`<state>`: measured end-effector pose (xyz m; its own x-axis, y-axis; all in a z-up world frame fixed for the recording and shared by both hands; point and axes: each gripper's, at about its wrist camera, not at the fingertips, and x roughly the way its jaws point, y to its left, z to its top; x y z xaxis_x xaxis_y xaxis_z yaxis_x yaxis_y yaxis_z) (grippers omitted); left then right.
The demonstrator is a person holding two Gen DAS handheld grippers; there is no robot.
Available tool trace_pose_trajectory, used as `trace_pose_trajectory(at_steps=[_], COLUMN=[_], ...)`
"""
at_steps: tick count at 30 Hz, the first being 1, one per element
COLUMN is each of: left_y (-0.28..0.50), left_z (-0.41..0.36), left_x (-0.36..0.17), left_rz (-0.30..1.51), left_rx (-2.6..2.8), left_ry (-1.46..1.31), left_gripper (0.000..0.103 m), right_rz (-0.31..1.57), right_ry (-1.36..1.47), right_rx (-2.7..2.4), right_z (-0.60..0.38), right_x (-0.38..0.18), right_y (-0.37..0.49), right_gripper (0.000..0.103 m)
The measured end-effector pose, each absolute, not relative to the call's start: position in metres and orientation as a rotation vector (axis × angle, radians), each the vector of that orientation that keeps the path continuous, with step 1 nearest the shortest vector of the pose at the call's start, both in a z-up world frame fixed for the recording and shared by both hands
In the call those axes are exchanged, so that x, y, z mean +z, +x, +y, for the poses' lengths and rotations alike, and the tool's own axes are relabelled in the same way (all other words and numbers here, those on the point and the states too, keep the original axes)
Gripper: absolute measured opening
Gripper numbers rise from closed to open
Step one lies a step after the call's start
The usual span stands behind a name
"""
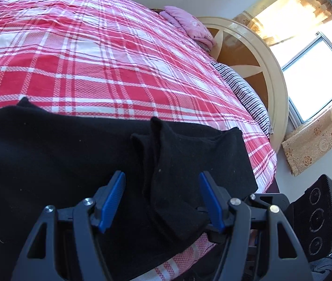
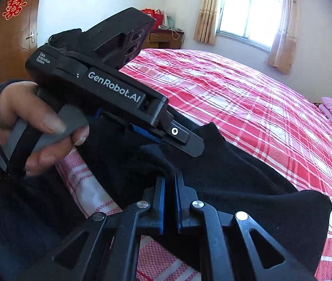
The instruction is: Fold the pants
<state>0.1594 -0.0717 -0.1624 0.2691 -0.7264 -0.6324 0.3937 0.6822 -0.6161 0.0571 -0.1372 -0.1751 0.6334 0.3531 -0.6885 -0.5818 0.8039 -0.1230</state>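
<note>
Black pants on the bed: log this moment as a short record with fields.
garment: black pants, lying on the bed's near edge
surface: red plaid bedspread
left gripper: fingers apart, straddling a raised fold, not pinching
right gripper: fingers shut on the pants' edge
far end: pink pillow, striped pillow

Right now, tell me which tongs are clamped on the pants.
The right tongs: their blue pads are nearly together, pinching a fold of the black pants. The left tongs stand wide open, with cloth between the pads but not squeezed.
</note>
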Motion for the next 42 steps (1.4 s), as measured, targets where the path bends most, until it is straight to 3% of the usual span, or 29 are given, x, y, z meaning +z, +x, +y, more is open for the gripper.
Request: trace_pose_trajectory(at_steps=[5,7,9,10,12,13,14,21,26,31,33,39,42], left_y=[0.157,0.157,0.158,0.160,0.164,0.165,0.165,0.166,0.171,0.167,0.163,0.158,0.153], left_z=[-0.078,-0.082,-0.083,-0.086,-0.091,-0.092,-0.092,-0.075,-0.077,-0.075,-0.075,-0.073,-0.074], left_x=[-0.165,-0.164,-0.163,-0.163,-0.165,-0.166,-0.166,-0.142,-0.162,-0.162,-0.162,-0.164,-0.156], left_rz=[1.030,1.016,1.003,0.989,0.985,0.989,0.997,0.918,0.982,0.999,1.003,1.008,0.983], left_rx=[-0.790,-0.784,-0.774,-0.764,-0.745,-0.739,-0.758,-0.717,-0.695,-0.690,-0.691,-0.665,-0.618], left_ry=[-0.333,-0.311,-0.301,-0.286,-0.250,-0.242,-0.249,-0.226,-0.218,-0.216,-0.194,-0.151,-0.075], left_gripper=[0.066,0.066,0.066,0.063,0.043,0.023,0.012,0.011,0.013,0.013,0.013,0.026,0.043], right_rz=[0.777,0.779,0.766,0.765,0.762,0.756,0.749,0.721,0.860,0.822,0.819,0.839,0.788], right_ry=[-0.446,-0.416,-0.350,-0.318,-0.263,-0.242,-0.220,-0.072,-0.083,-0.111,-0.086,-0.202,-0.171], right_rx=[0.559,0.557,0.543,0.531,0.491,0.468,0.442,0.296,0.166,0.179,0.234,0.191,0.221], right_z=[-0.141,-0.155,-0.175,-0.185,-0.206,-0.212,-0.218,-0.263,-0.275,-0.268,-0.267,-0.255,-0.255], right_x=[-0.186,-0.176,-0.168,-0.165,-0.161,-0.159,-0.156,-0.143,-0.171,-0.155,-0.153,-0.166,-0.157], right_y=[0.052,0.048,0.048,0.050,0.053,0.052,0.050,0.069,0.084,0.072,0.067,0.068,0.062], right_gripper=[0.010,0.022,0.045,0.046,0.046,0.046,0.046,0.047,0.047,0.047,0.053,0.056,0.056])
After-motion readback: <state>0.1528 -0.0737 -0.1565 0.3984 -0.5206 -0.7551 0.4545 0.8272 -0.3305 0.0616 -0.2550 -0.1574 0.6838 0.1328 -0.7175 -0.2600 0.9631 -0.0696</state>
